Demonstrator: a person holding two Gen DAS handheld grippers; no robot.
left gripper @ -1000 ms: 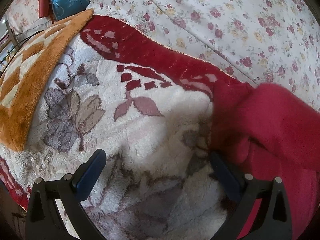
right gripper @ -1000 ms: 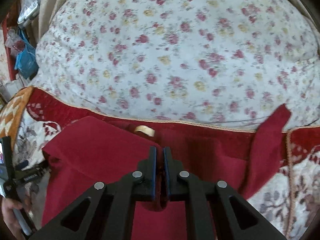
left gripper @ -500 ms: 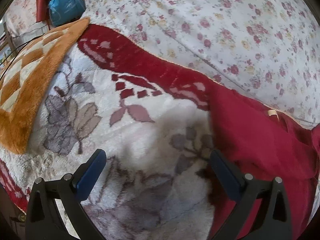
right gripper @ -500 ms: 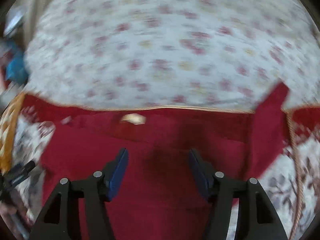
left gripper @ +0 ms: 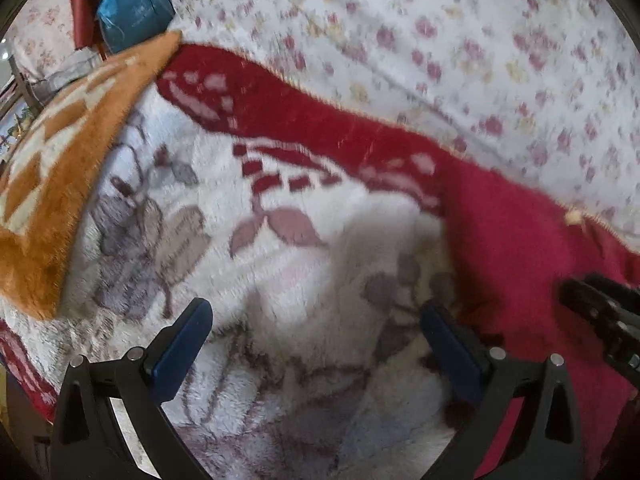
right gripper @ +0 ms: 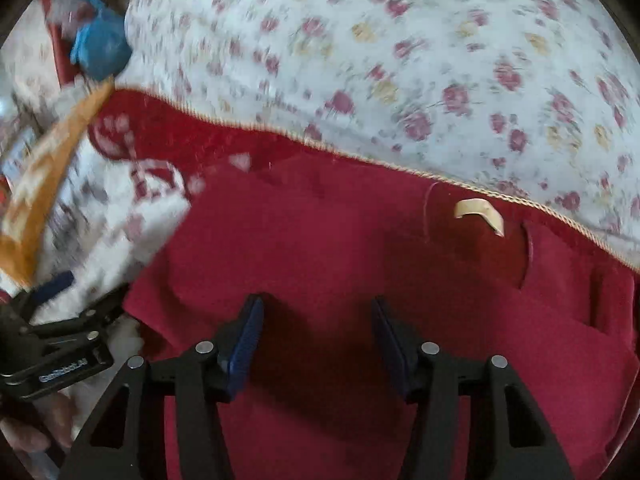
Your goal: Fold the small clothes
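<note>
Dark red knit garment (right gripper: 360, 248) w/ beige neck label lies flat on white-and-red fleece blanket (left gripper: 280, 272), orange plush blanket (left gripper: 60, 184) & floral sheet (right gripper: 400, 60) alongside; left gripper (left gripper: 316, 332) & right gripper (right gripper: 316, 320) both gaping, holding nothing.

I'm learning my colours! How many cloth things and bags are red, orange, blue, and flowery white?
Red: 1, the red garment
Orange: 1, the orange checked blanket
Blue: 1, the blue bag
Flowery white: 2, the plush floral blanket with a red border, and the floral sheet
Total: 5
</note>
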